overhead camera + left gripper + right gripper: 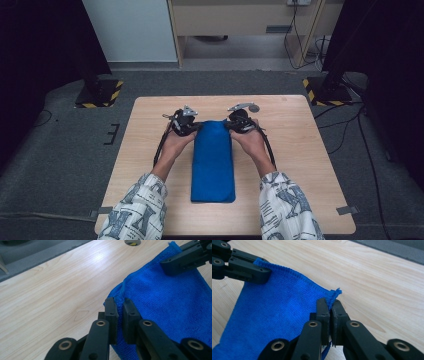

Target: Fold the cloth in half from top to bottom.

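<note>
A blue cloth (213, 162) lies folded into a long strip down the middle of the wooden table (300, 150). Its far end is lifted off the wood. My left gripper (191, 126) is shut on the far left corner of the blue cloth (160, 305), the hem pinched between its pads at the left gripper (119, 305). My right gripper (234, 124) is shut on the far right corner of the blue cloth (279, 315), with the frayed tip sticking out above the right gripper (330, 305). Each gripper view also shows the other gripper's jaws clamped on the opposite corner.
The table's front edge (225, 232) lies close to the person's patterned sleeves (287, 207). Two black stands with yellow-black striped bases (100, 92) rise beyond the table's far corners, and cables (345, 125) run over the grey floor at the right.
</note>
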A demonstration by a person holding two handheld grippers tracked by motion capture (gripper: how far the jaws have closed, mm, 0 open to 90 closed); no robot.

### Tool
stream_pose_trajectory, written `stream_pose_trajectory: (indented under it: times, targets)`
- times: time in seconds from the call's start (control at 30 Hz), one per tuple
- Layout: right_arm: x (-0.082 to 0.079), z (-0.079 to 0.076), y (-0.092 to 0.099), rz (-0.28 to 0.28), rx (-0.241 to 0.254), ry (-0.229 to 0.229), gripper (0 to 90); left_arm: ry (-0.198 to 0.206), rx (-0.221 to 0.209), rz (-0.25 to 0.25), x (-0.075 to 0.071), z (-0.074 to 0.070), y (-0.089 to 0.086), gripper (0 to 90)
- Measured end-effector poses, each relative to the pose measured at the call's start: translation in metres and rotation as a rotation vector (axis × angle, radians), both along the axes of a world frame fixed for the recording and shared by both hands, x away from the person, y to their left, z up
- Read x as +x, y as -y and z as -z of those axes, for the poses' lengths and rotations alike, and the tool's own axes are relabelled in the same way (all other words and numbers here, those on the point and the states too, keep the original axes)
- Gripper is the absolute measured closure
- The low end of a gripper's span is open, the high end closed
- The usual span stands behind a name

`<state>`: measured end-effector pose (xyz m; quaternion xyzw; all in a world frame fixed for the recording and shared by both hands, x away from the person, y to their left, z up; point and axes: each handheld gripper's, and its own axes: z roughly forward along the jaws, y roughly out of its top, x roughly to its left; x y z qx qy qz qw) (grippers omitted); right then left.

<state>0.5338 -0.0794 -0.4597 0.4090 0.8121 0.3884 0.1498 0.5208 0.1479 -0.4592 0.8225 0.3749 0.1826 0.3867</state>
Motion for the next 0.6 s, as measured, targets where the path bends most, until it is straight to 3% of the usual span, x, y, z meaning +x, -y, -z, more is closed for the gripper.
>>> stream_pose_trajectory:
  times: [0.43,0.6]
  targets:
    - [0.003,-0.023,0.0,-0.002,0.013,0.037,87.2,0.038,-0.024,0.007,0.002,-0.023,-0.001,84.5]
    - [0.002,-0.025,0.002,-0.004,0.024,0.042,87.2,0.036,-0.022,0.01,0.003,-0.023,-0.001,84.7]
